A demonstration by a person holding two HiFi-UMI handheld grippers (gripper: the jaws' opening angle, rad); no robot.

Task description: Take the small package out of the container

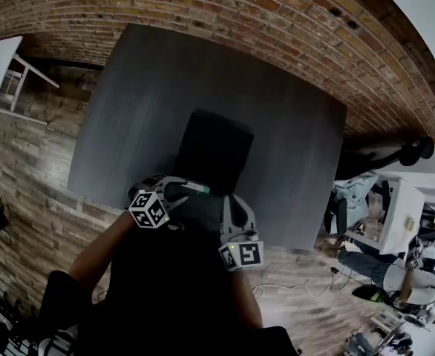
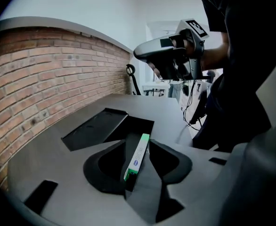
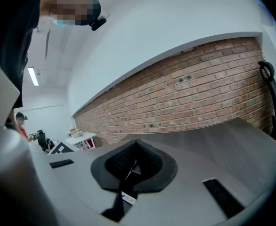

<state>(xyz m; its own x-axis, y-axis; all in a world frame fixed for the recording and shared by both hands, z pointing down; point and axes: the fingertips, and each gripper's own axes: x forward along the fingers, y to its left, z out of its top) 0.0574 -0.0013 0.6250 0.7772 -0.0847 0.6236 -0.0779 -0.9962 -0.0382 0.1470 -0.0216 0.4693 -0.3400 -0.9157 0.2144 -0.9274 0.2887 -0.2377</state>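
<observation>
**Package out of the box, loose in your left claw**

Your left gripper is released. The jaws are apart and the pads aren't pressing, with the slim green-and-white package lying in the gap between them. Its long axis runs straight along the jaws, far end aimed at the open black container just beyond on the grey table. The package is clear of the container, so the take-out looks done. Probably only a set-down is left, and that falls to the left hand. I can't tell if the package touches the table. Your right gripper is clenched and held off to the side, well apart from the package. A small white printed scrap shows low between its jaws. I can't tell what it is.
</observation>
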